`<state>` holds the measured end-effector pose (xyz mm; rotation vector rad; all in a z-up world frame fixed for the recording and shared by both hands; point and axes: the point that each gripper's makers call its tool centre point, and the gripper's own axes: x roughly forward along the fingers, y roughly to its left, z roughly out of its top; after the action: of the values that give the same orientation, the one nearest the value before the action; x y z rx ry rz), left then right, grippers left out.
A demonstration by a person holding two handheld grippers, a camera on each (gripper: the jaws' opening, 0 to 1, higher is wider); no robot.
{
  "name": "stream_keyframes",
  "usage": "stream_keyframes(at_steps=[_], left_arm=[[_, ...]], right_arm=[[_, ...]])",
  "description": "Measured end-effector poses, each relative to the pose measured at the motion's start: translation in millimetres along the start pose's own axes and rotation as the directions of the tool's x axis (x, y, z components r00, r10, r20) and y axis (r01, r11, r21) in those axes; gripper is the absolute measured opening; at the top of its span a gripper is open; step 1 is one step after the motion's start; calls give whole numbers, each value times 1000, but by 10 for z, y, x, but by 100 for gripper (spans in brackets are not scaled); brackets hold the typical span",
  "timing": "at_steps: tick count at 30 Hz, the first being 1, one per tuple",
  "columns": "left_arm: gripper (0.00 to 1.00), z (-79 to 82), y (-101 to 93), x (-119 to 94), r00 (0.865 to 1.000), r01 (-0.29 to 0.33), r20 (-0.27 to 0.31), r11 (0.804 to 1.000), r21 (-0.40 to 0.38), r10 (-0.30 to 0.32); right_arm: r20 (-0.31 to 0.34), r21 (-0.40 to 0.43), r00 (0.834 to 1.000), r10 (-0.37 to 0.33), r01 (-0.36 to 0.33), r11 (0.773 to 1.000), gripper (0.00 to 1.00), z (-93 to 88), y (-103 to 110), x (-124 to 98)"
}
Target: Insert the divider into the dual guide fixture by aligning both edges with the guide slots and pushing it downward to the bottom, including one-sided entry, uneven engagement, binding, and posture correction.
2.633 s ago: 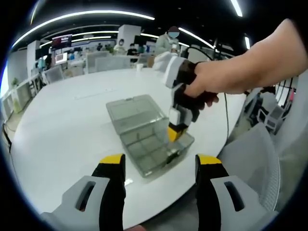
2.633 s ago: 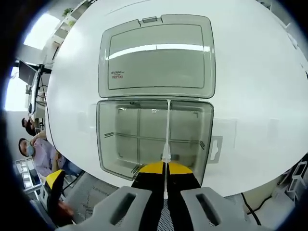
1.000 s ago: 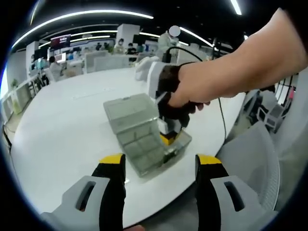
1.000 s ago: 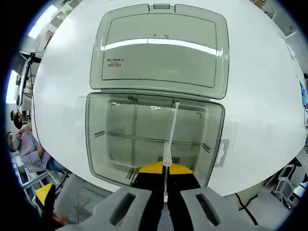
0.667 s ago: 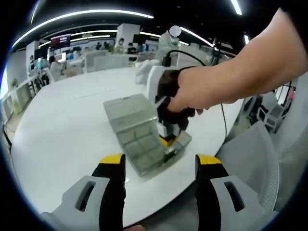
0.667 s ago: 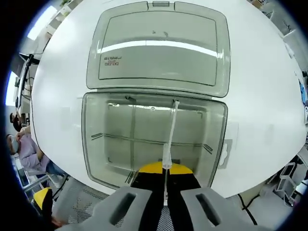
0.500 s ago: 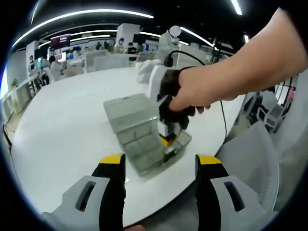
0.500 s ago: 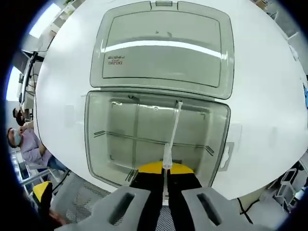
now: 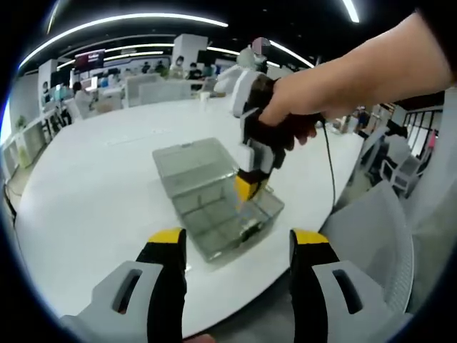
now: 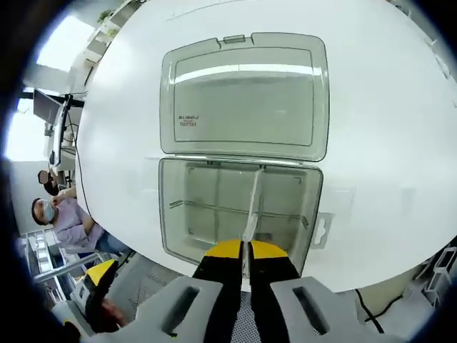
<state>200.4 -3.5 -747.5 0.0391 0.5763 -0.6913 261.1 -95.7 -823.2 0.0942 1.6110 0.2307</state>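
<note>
Right gripper (image 10: 245, 251) clenched on thin translucent divider (image 10: 251, 209) above clear rectangular box (image 10: 239, 211); lid label unreadable; left gripper (image 9: 238, 250) released.

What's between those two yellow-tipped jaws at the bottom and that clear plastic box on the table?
Just bare white table in the left gripper view: the left gripper hovers open, short of the box, with nothing lying between.

Left gripper view: low at table edge, facing 12 o'clock across the white table (image 9: 86, 186), moderately far from the clear box (image 9: 214, 196). Right gripper view: overhead, looking straight down, close. Shared: clear box (image 10: 239, 168), table (image 10: 385, 143).
</note>
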Motion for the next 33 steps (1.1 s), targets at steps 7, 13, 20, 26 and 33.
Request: stream_keyframes(at_steps=[7,13,20,26,33], left_arm=[[56,-2,-2,16,1000,8,-5,1000,5,-8],[56,-9,-8,20,1000,13,-10,1000,7,-13],[56,-24,-5,19,1000,16,-16,1000,8,-16],[56,-32,5,24,1000,16,-20,1000,8,-16],[56,-62,-35,28,999,25,-37,1000,18,-25]], right_arm=[[11,15,999,39,-39,999,0,-51,16,25],[17,29,999,48,-48,998,0,-85,37,20],[30,32,997,65,-66,997,0,-123,38,-2],[74,10,992,104,-105,994,0,-70,89,-55],[80,-26,989,122,-121,992,1,-73,116,-80]])
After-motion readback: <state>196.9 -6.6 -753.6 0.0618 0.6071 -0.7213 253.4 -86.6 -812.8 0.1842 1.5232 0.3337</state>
